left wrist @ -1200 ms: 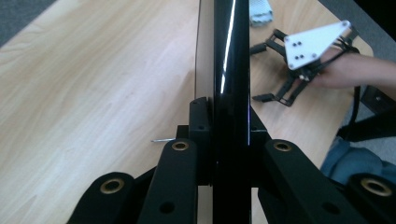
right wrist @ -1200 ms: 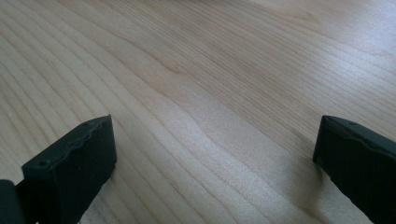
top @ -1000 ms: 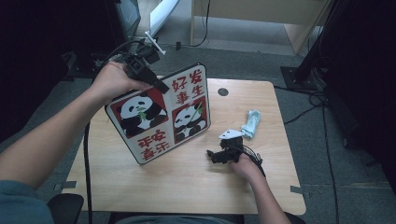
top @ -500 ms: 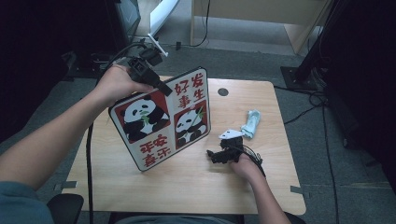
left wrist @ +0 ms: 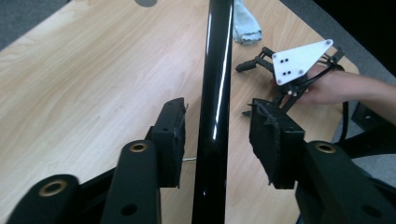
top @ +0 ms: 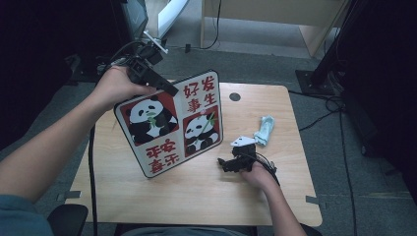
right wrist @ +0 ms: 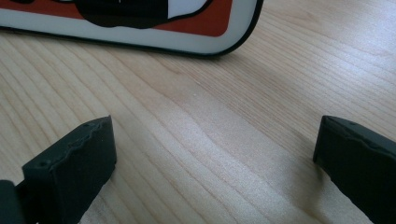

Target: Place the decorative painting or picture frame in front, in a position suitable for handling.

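A panda board (top: 172, 123), red and white with black rim and Chinese characters, stands tilted on its lower edge on the wooden table (top: 275, 196). My left gripper (top: 167, 89) is at its top left edge. In the left gripper view the board's black edge (left wrist: 215, 56) runs between the jaws of the left gripper (left wrist: 217, 105); they have just been opening and a gap shows at each pad. My right gripper (top: 223, 164) lies on the table to the right of the board, open, with bare wood between the jaws of the right gripper (right wrist: 215, 140) and the board's corner (right wrist: 224, 28) ahead.
A folded pale blue cloth (top: 264, 130) lies on the table beyond the right gripper. A round cable hole (top: 234, 97) sits near the far edge. Grey carpet, cables and dark furniture surround the table.
The panda board has settled slightly lower on the table. Both hands have hardly moved.
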{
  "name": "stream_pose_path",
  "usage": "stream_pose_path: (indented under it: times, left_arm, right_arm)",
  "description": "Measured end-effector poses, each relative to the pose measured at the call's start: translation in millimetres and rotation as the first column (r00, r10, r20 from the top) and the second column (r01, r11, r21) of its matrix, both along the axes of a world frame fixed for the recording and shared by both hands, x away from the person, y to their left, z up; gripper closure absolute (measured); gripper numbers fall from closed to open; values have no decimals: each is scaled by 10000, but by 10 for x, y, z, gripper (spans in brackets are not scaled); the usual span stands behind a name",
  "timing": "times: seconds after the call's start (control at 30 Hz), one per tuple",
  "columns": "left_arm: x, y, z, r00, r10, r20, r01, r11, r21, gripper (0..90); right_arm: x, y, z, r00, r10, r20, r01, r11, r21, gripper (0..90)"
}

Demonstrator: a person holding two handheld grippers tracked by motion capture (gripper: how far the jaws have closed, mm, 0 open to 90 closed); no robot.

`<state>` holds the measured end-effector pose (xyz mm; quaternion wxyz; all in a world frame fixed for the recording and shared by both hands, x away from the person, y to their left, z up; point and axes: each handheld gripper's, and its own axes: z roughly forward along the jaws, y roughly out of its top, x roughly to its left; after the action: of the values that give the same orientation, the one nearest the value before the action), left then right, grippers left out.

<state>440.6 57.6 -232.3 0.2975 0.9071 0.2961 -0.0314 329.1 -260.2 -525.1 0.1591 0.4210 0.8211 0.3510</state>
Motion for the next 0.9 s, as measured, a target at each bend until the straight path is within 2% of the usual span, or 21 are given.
stream_pose_path:
  times: [0.07,0.2,0.37,0.63,0.73,0.9]
  left_arm:
    - [-16,39,2,9997,-88,206,88,10000,-10,510]
    - [-61,130,-14,9970,-301,706,326,9989,-341,449]
    - [-92,266,-44,9970,-218,749,265,9977,-621,435]
    - [-173,551,-49,9948,105,1014,19,9926,-1214,419]
    - [-223,634,-56,9936,161,1118,-13,9914,-1308,414]
    - [-309,725,-91,9925,221,1200,-47,9897,-1430,404]
  right_arm:
    - [1,-10,-1,10000,87,-2,-87,10000,35,0]
    - [7,-8,-1,9997,240,17,-240,9997,-64,0]
    - [22,-2,-1,9996,285,39,-284,9995,-107,0]
    - [23,42,-1,9999,-165,19,166,9998,-85,0]
    - [15,49,-1,9997,-254,21,254,9996,-80,0]
    - [11,30,2,10000,-88,27,88,9999,-75,5]
